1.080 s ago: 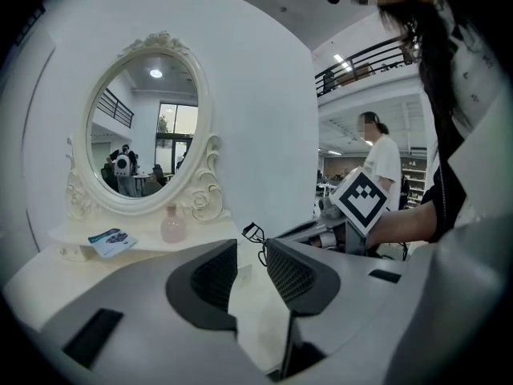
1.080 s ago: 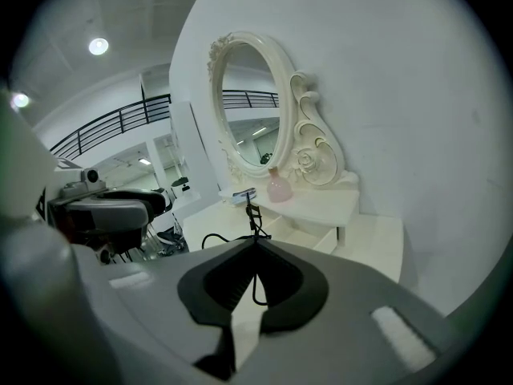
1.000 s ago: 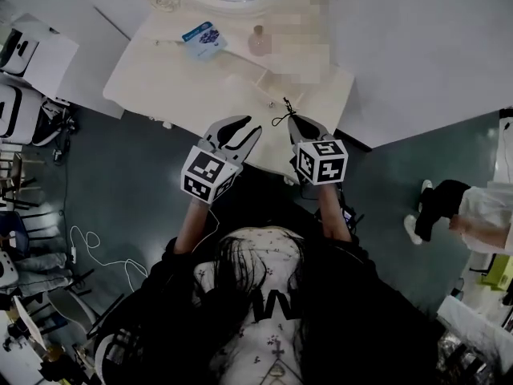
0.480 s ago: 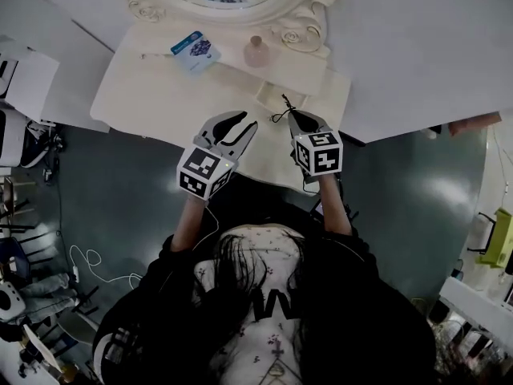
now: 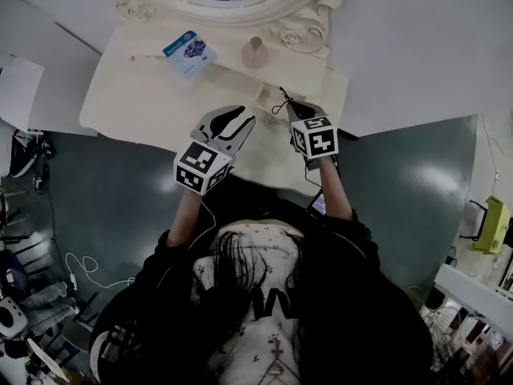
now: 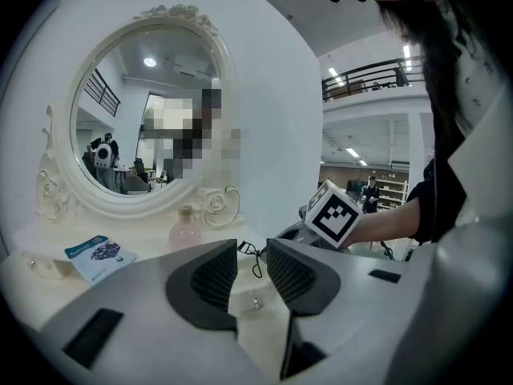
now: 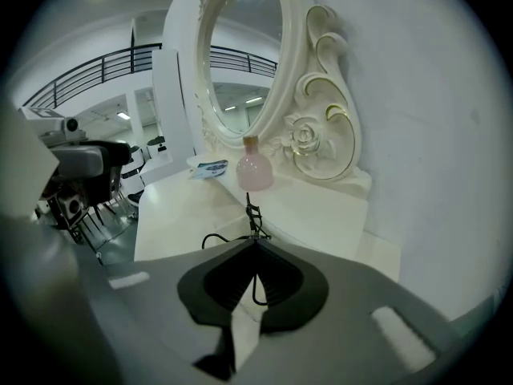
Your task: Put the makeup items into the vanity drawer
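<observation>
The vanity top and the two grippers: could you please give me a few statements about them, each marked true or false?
1. The right gripper is shut on a thin black item. True.
2. The left gripper grips the pink bottle. False: its jaws stand apart with nothing between them.
3. The pink bottle stands upright on the vanity top, close to the mirror frame. True.
4. The blue-and-white packet is stacked on the pink bottle. False: it lies on the vanity top to the bottle's left, apart from it.

Cream vanity (image 5: 144, 95), pale pink bottle (image 5: 255, 52), blue-and-white card (image 5: 189, 52), and a seemingly black wiry tool (image 7: 253, 215).
</observation>
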Tool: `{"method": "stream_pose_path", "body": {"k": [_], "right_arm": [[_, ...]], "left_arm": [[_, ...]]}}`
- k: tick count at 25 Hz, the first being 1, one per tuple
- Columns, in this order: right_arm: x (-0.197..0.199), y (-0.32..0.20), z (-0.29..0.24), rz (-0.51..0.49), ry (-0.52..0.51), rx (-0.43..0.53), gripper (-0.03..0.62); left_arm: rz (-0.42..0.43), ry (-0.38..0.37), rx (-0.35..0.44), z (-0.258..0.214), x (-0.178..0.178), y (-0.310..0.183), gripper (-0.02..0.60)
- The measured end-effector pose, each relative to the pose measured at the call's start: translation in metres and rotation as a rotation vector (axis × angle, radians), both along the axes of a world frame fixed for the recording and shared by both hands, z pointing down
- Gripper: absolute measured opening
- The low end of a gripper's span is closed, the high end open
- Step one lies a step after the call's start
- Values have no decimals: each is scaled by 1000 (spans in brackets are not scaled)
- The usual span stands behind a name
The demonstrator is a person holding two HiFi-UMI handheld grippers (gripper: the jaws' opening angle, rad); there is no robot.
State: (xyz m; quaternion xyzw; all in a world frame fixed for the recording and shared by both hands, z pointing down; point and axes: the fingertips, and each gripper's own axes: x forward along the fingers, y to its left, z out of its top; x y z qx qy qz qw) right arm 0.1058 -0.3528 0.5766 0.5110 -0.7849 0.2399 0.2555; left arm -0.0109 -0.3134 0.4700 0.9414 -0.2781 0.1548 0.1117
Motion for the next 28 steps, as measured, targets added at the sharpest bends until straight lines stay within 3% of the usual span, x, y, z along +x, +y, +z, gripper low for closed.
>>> {"method": "stream_pose_path", "body": {"k": [13, 28], "right_arm": [[-6, -19, 45, -117, 93, -156, 16], [-21, -29, 61, -254, 285, -152, 17]], "left_arm": [[-5, 17, -28, 8, -7, -23, 115], [-36, 10, -34, 8, -15, -32, 115]]}}
